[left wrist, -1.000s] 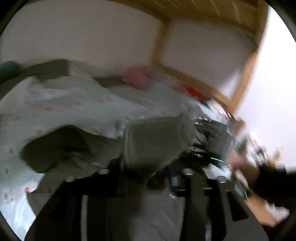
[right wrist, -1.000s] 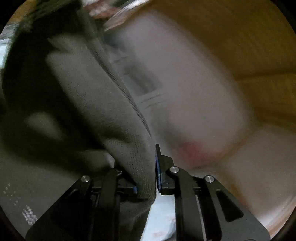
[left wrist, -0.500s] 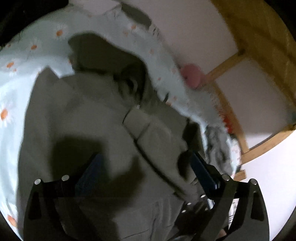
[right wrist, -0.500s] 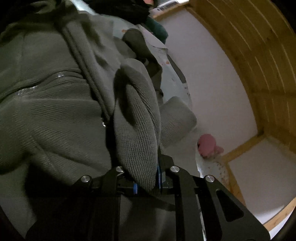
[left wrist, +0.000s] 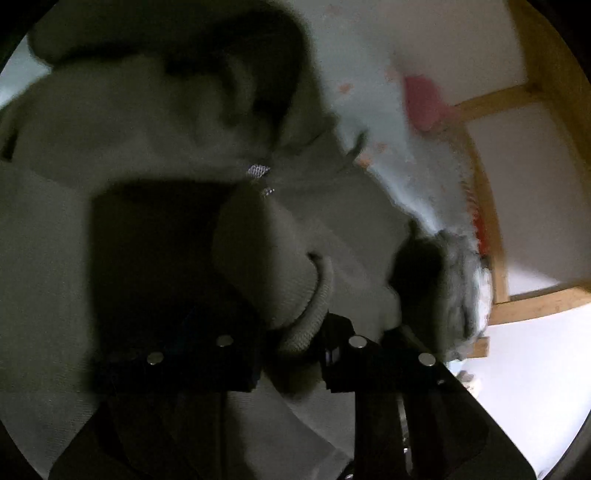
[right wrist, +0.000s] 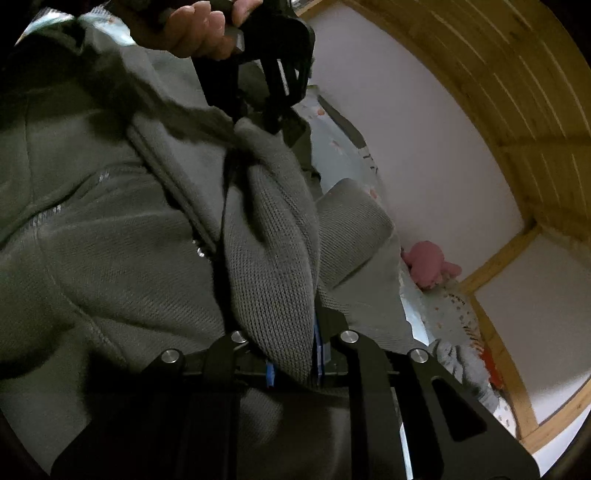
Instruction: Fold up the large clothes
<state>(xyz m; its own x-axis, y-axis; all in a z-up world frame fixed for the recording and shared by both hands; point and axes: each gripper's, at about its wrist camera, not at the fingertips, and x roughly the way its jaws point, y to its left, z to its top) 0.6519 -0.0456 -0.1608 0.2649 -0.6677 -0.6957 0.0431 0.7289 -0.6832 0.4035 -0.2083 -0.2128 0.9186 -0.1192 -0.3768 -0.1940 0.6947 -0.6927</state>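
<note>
A large grey-green knit garment with a zip [right wrist: 110,240] lies bunched on the bed and fills most of both views [left wrist: 110,147]. My right gripper [right wrist: 293,373] is shut on a thick fold of it that rises between the jaws. My left gripper [left wrist: 291,350] has a rolled knit edge between its jaws, which are closing on it. In the right wrist view the left gripper [right wrist: 275,123] comes down from the top, held by a hand [right wrist: 199,29], its tips on the same ridge of cloth farther along.
A pale bed sheet with small orange flowers [left wrist: 369,74] shows beyond the garment. A pink plush toy [right wrist: 428,264] sits by the white wall and wooden frame [right wrist: 498,258]. A fuzzy grey item [left wrist: 454,280] lies at the bed's right edge.
The left gripper came down onto the garment, rolled, and went from wide open to closing on a fold. The right gripper sank with its fold still held.
</note>
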